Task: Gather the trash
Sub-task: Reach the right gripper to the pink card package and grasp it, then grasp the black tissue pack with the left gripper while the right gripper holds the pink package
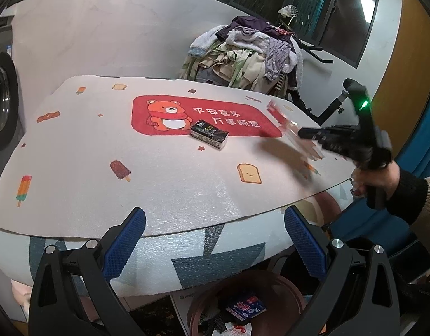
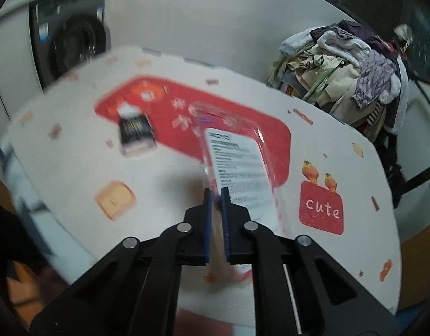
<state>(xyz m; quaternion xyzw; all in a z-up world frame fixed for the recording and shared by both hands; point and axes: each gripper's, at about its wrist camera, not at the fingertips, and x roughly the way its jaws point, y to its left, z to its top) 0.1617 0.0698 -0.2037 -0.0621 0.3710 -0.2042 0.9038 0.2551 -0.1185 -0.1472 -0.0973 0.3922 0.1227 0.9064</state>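
Observation:
My right gripper (image 2: 216, 193) is shut on a clear plastic package with a white printed label (image 2: 237, 165) and holds it over the table; the view is blurred by motion. In the left wrist view the package (image 1: 296, 134) shows blurred at the table's right side, in front of the right gripper (image 1: 303, 133). A small black carton (image 1: 209, 134) lies on the red bear print of the table mat (image 1: 103, 145); it also shows in the right wrist view (image 2: 136, 133). My left gripper (image 1: 215, 240) is open and empty at the table's near edge, above a brown trash bin (image 1: 282, 288) holding wrappers.
A pile of clothes (image 1: 248, 56) sits on a chair behind the table. A washing machine (image 2: 72, 42) stands at the far left. Exercise equipment (image 1: 332, 109) stands behind the table's right side.

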